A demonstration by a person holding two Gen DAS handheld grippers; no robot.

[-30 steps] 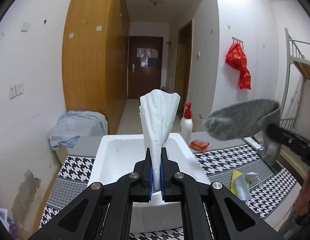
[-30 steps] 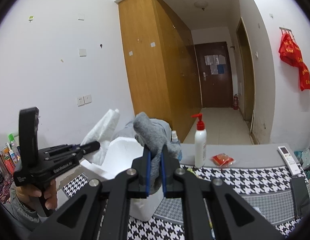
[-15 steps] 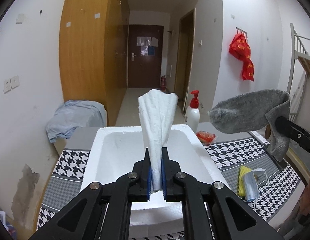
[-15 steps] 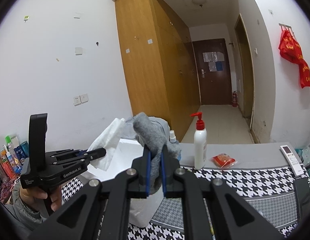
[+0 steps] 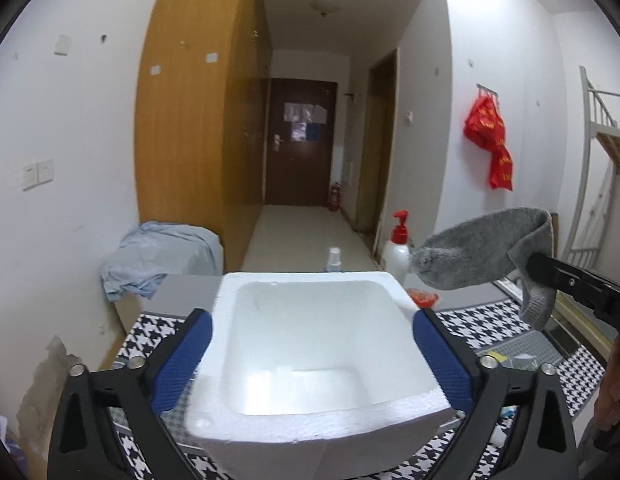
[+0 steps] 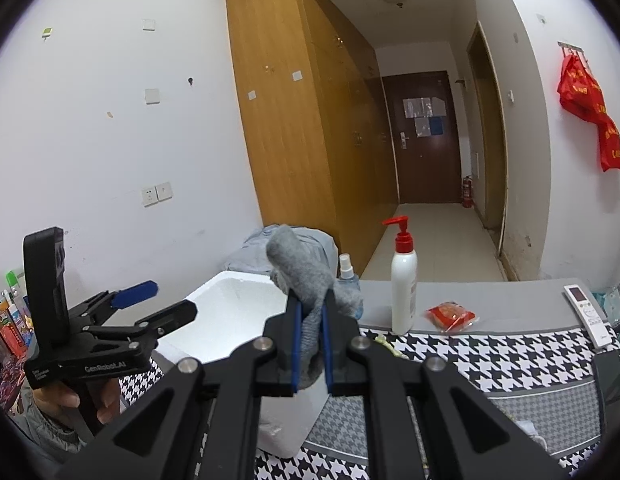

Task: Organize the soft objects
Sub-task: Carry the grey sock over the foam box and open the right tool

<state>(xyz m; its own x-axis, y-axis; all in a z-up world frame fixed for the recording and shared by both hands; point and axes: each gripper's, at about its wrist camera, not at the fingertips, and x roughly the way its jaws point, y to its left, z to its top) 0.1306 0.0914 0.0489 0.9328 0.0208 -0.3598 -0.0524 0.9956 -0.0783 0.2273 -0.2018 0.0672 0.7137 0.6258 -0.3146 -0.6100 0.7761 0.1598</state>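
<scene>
The gray sock [image 6: 305,280] is clamped in the closed right gripper [image 6: 310,344], beside and slightly above the white foam box [image 5: 310,420], over which the empty left gripper [image 5: 312,356] is opening.

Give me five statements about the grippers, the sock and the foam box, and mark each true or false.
1. The right gripper is shut on the grey sock. True.
2. The left gripper grips a tissue. False: its jaws are opening, nothing between them.
3. The white foam box stands on a houndstooth cloth. True.
4. The pump bottle lies on its side. False: it stands upright.
5. The sock already lies inside the box. False: the gripper holds it in the air.
</scene>
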